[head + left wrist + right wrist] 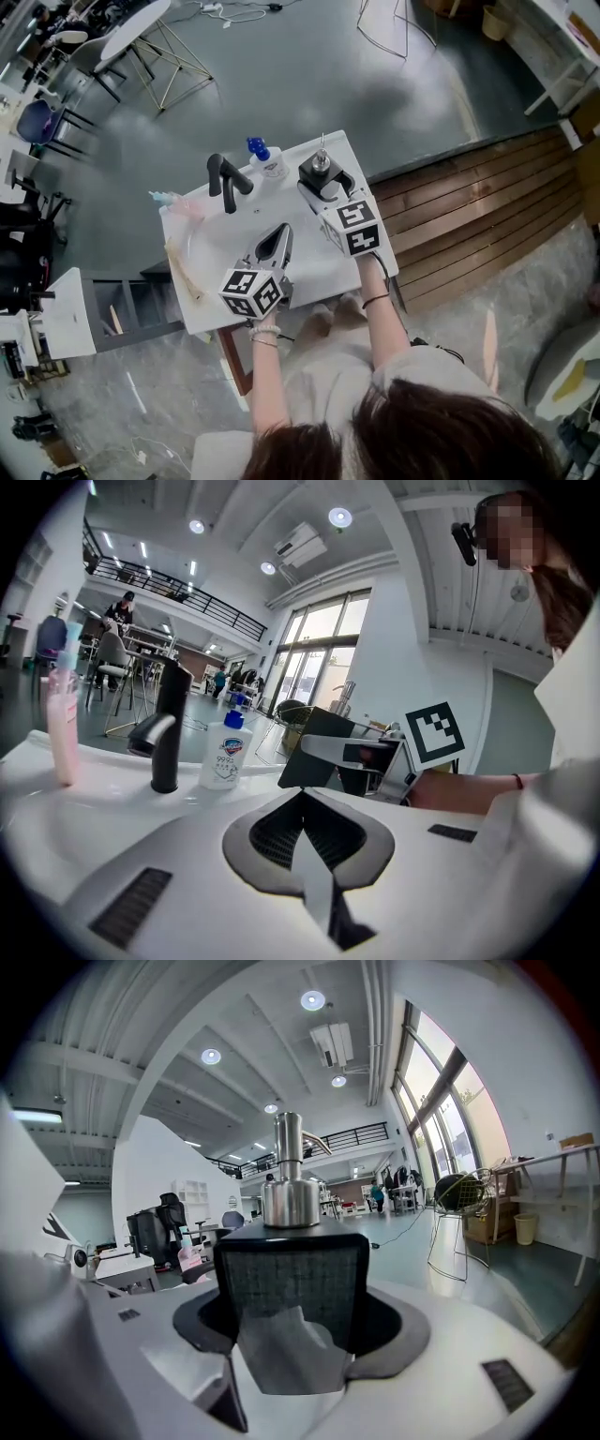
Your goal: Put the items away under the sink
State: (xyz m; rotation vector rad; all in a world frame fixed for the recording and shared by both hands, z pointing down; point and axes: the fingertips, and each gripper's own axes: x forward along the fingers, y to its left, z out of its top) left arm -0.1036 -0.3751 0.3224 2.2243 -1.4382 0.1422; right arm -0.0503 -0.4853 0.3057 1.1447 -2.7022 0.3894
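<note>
There's the sink, white, with a black faucet. The soap bottle is white, blue cap. The tall bottle is pink. The dispenser is black with a silver pump. The left gripper and right gripper are white, and their cubes carry black-and-white squares. Grey-green floor, brown planks.

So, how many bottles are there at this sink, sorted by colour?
White bottle with blue pump: 1
Pink bottle: 1
Black bottle with steel pump: 1
Total: 3
</note>
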